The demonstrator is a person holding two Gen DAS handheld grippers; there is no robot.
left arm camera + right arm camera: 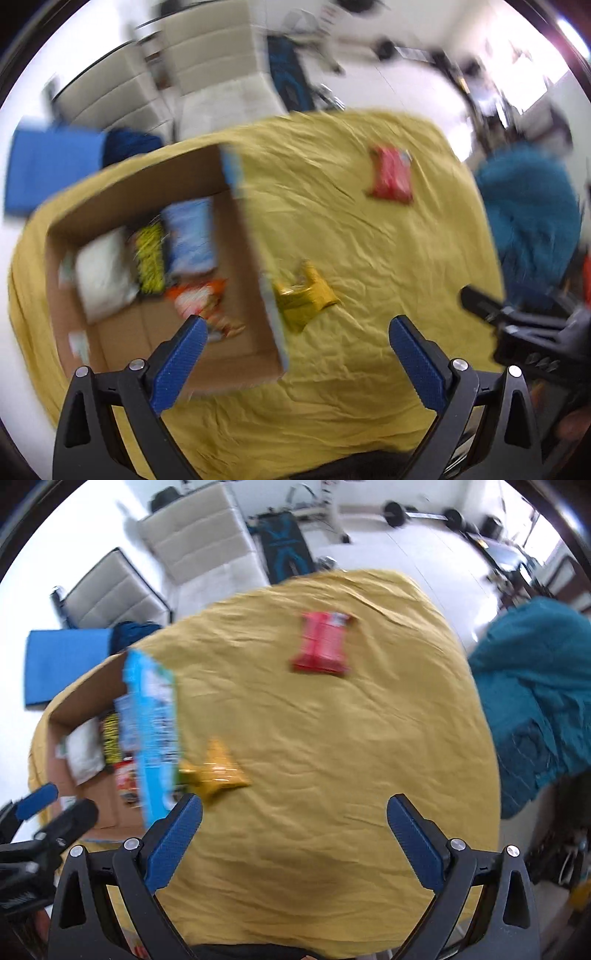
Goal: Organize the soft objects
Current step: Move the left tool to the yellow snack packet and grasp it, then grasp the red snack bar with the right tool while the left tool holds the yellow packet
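A cardboard box (243, 236) (88, 686) stands on the left of a table under a yellow cloth (369, 258) (332, 738). It holds a white packet (103, 273), a yellow one (149, 258), a blue one (190, 236) and an orange one (199, 295). A gold packet (303, 295) (218, 771) lies just right of the box. A red packet (391, 175) (323, 642) lies farther back. My left gripper (297, 334) is open and empty above the box's right wall. My right gripper (295, 812) is open and empty above the cloth.
Beige chairs (199, 542) and a blue mat (66, 661) lie beyond the table. A teal fabric heap (535, 686) is at the right. The right gripper shows at the right edge of the left wrist view (517, 321); the left gripper shows at the left edge of the right wrist view (44, 823).
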